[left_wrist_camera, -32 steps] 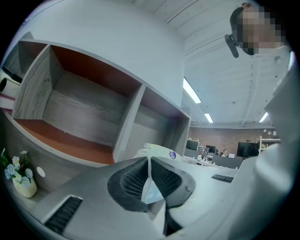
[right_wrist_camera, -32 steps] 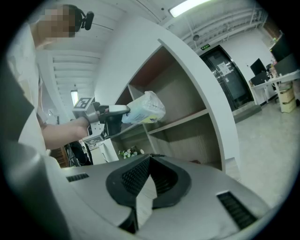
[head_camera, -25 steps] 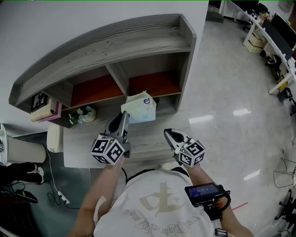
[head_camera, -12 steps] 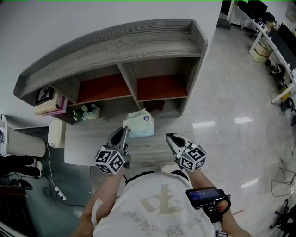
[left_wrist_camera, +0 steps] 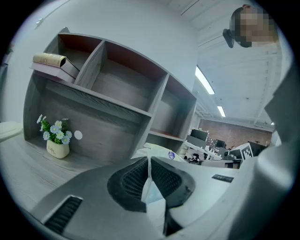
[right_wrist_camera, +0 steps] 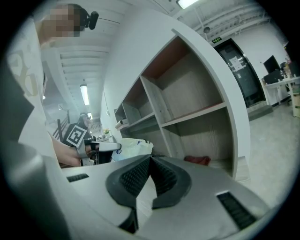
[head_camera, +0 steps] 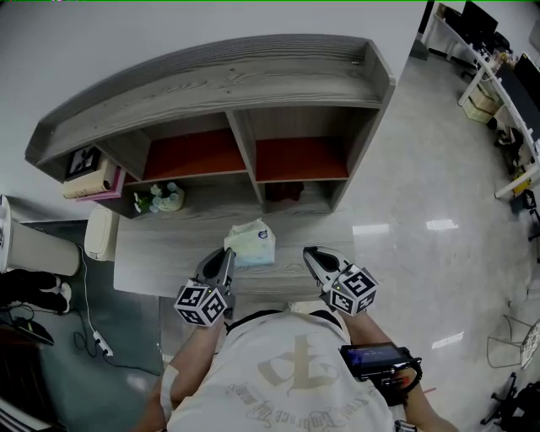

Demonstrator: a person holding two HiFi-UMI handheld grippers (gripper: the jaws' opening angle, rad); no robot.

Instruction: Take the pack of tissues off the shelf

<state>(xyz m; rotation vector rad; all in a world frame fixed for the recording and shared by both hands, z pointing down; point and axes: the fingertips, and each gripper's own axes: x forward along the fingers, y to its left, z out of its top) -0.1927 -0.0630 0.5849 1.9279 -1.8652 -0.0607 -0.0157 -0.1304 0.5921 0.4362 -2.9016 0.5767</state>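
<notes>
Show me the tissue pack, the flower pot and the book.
tissue pack [head_camera: 253, 246]: head view, top of the wrap.
flower pot [left_wrist_camera: 57, 150]: left gripper view, white pot body.
book [left_wrist_camera: 48, 59]: left gripper view, pale edge.

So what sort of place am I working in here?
Most likely an open-plan office: desks with monitors line the far right, the floor is glossy, and a grey wooden shelf unit holds a flower pot and books.

We're in an open office here: long white desks [head_camera: 483, 66] carrying dark computer monitors [head_camera: 525, 76] line the glossy pale floor [head_camera: 422, 152], fluorescent strip lights [left_wrist_camera: 205, 80] overhead.
</notes>
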